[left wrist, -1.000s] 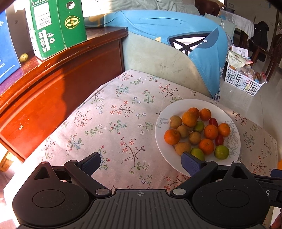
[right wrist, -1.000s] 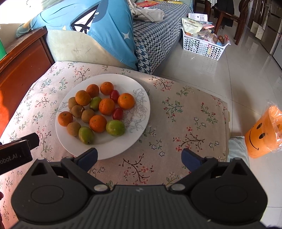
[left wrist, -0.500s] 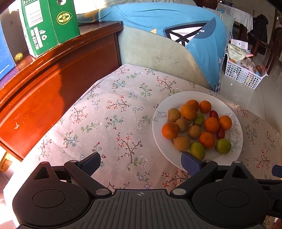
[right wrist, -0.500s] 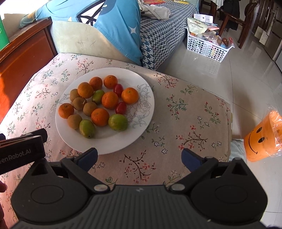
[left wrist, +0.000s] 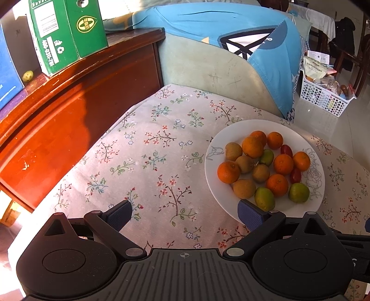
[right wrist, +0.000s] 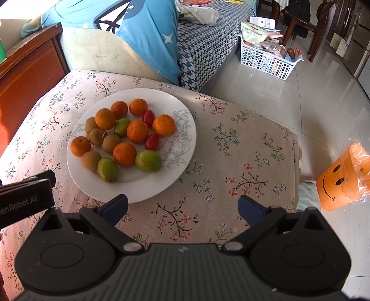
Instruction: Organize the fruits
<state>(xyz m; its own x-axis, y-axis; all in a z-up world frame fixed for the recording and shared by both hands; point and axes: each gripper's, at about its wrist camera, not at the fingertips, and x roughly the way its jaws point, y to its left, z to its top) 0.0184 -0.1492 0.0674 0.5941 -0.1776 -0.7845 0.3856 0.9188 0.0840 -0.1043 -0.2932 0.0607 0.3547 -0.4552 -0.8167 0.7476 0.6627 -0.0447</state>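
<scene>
A lived-in home sitting room: a pale sofa [right wrist: 97,54] draped with a blue printed cover, a dark wooden sideboard [left wrist: 76,92], a flower-patterned tablecloth [right wrist: 231,148], a white perforated plastic basket [right wrist: 266,61] of snacks on glossy floor tiles [right wrist: 300,104], and wooden chairs [right wrist: 300,20].

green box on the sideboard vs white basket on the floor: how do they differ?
The green box is closed, solid-sided cardboard with printed labels; the white basket is open-topped, perforated and packed with packets. The green box stands on the wooden sideboard; the white basket sits on the tiled floor. Both lie away from the plate.
</scene>
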